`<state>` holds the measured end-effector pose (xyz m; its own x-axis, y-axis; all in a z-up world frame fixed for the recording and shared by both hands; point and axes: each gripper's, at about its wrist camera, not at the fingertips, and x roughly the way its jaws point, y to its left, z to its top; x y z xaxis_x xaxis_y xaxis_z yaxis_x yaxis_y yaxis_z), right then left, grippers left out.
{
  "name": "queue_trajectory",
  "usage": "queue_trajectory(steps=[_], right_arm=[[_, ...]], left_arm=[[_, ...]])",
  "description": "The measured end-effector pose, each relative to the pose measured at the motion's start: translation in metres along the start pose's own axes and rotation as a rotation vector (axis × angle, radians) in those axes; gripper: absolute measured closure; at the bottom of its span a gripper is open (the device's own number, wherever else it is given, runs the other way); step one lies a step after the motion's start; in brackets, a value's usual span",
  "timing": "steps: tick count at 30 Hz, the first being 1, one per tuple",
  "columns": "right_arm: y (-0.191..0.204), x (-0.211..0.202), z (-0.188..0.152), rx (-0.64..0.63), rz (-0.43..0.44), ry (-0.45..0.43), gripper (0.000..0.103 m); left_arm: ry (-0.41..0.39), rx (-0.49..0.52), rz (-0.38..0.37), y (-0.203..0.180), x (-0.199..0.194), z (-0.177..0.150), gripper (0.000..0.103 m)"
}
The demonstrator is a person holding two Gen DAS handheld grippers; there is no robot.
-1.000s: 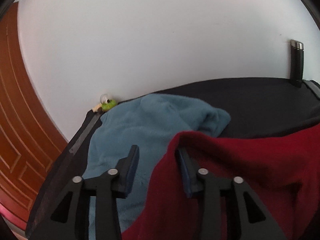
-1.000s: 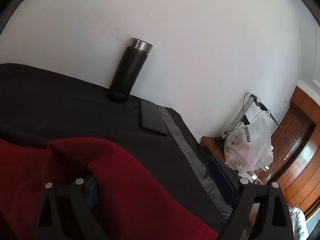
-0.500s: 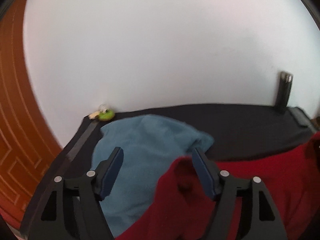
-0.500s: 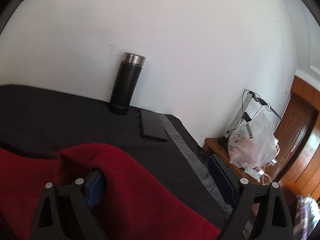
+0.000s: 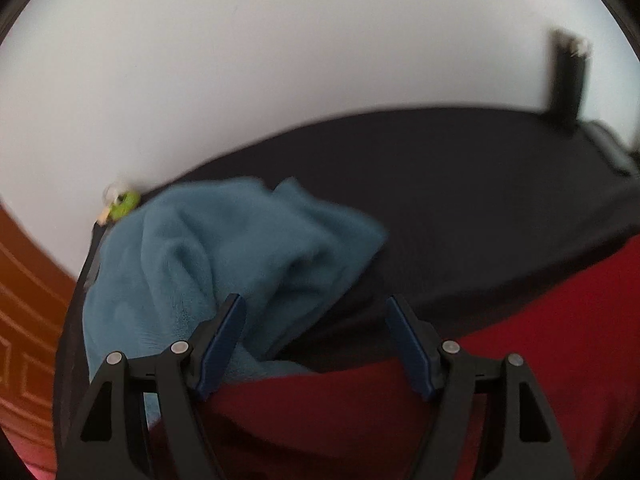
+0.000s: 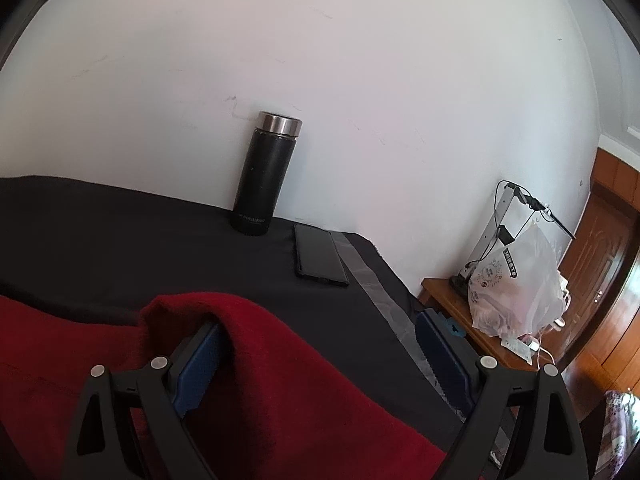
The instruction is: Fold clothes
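A red fleece garment (image 5: 360,412) lies on the black-covered table (image 5: 460,184), under and in front of my left gripper (image 5: 316,312), which is open and empty above its edge. A crumpled blue garment (image 5: 224,252) lies at the table's left, just beyond the left finger. In the right wrist view the red garment (image 6: 288,392) is humped up, with a fold draped over the left finger (image 6: 200,364) of my right gripper (image 6: 320,344). Its jaws stand wide open, with cloth lying between them.
A black flask with a steel cap (image 6: 264,176) stands against the white wall, with a black phone (image 6: 320,256) beside it. A small green object (image 5: 124,204) sits at the far left corner. Right of the table a wooden stand holds a plastic bag (image 6: 516,280).
My left gripper has opened wide and let go of the red garment, which has dropped flat. The right gripper has stayed open and barely moved.
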<state>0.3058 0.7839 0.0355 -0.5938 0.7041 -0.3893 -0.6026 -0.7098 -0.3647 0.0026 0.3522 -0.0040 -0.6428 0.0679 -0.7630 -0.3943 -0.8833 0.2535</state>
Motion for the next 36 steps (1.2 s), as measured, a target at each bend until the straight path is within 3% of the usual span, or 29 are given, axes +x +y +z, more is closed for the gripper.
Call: queue_trajectory(steps=[4,9,13,21,26,36], right_arm=[[0.003,-0.003,-0.001,-0.005,-0.006,-0.005,0.009],[0.008,-0.004,-0.004,-0.019,-0.016,-0.009,0.009],[0.017,-0.006,-0.006,-0.035,-0.024,-0.003,0.009],[0.025,-0.004,-0.01,-0.062,-0.042,-0.009,0.009],[0.028,-0.003,-0.011,-0.059,-0.043,0.003,0.009],[0.032,-0.003,-0.011,-0.055,-0.049,0.01,0.009]], left_arm=[[0.022,0.014,0.083,0.012,0.018,-0.003,0.027],[0.079,0.016,0.124,0.041,0.036,-0.006,0.027],[0.12,0.037,0.242,0.067,0.053,-0.011,0.027],[0.149,-0.018,0.345,0.126,0.068,-0.021,0.027],[0.164,-0.047,0.45,0.164,0.082,-0.031,0.027],[0.154,-0.065,0.493,0.193,0.084,-0.049,0.027]])
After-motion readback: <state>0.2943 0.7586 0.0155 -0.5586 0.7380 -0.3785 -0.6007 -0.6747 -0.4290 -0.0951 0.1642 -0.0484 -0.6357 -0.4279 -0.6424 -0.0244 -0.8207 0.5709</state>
